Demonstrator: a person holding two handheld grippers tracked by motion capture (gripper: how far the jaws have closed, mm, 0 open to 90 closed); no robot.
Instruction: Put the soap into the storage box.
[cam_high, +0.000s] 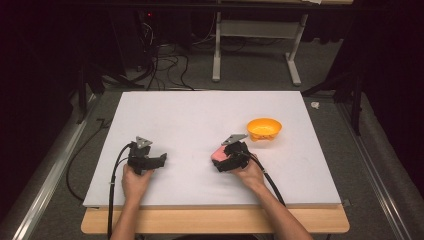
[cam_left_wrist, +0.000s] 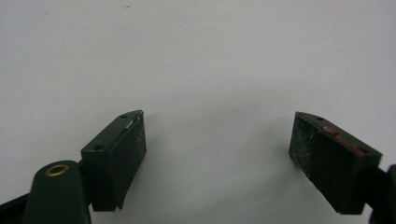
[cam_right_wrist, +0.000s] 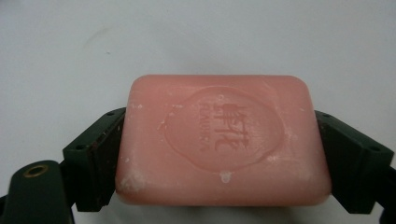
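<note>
Pink soap bar (cam_right_wrist: 222, 140) clamped between the right gripper (cam_right_wrist: 219, 154) jaws, embossed stamp face-up, over the white table (cam_high: 200, 120). Left gripper (cam_left_wrist: 217, 154) jaws spread apart, nothing between them, resting low on the table's left side. Orange bowl (cam_high: 264, 129) sits near, just beyond the right gripper.

Dim lab: white board (cam_high: 210, 145), floor cables (cam_high: 165, 65), metal frame (cam_high: 257, 47).

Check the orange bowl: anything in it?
Empty as far as visible: the orange bowl shows only its own orange inside. The pink soap sits clamped in the right gripper.
</note>
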